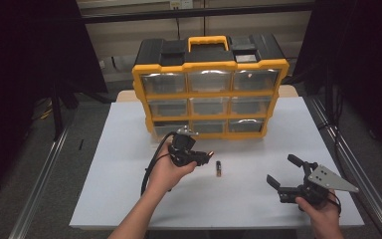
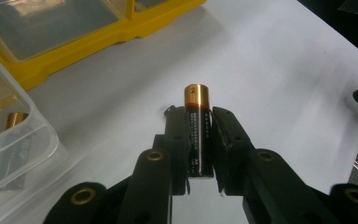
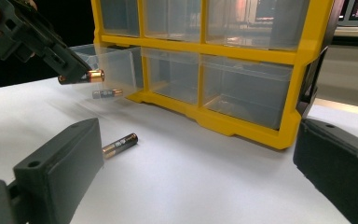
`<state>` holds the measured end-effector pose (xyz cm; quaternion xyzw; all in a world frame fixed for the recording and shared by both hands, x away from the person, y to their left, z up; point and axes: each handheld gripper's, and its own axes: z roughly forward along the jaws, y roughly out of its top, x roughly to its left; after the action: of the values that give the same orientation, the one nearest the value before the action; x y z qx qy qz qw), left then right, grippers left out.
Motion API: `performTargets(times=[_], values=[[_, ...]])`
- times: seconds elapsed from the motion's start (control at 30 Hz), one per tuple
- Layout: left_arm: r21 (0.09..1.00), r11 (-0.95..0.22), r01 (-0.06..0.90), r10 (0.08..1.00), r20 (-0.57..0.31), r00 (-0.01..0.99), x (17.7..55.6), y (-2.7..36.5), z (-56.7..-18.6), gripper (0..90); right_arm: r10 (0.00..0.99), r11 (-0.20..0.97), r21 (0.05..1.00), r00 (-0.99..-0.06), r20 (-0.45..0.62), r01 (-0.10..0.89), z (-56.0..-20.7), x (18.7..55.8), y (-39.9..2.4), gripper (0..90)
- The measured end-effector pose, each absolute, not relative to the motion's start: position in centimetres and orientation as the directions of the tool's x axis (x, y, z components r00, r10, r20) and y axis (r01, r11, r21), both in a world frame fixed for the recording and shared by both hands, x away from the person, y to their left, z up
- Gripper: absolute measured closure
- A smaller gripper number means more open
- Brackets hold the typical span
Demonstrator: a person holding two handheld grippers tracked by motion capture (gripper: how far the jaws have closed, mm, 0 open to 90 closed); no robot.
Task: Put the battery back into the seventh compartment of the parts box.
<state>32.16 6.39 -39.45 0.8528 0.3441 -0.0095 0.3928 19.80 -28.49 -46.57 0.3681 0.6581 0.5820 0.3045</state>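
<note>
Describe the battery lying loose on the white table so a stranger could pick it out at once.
Start at the yellow-and-black drawer cabinet at the back of the white table. In front of it, near the table's middle, lies a small black battery with a copper end, flat on the bare surface. Unlike the battery clamped in the left gripper or the one in the pulled-out clear drawer, nothing holds or encloses it.

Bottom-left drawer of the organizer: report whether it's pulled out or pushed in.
Pulled out. The right gripper view shows the clear drawer projecting from the yellow organizer, a battery lying inside it.
</note>
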Motion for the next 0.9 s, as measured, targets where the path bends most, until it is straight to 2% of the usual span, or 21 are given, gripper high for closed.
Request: performTargets(times=[0.9], values=[[0.677, -0.446, 0.585, 0.579, -0.281, 0.766, 33.5, 7.6, -36.1, 77.5, 0.839, 0.052, 0.99, -0.543, 0.028, 0.132, -46.6, 19.8, -28.5, 1.2]])
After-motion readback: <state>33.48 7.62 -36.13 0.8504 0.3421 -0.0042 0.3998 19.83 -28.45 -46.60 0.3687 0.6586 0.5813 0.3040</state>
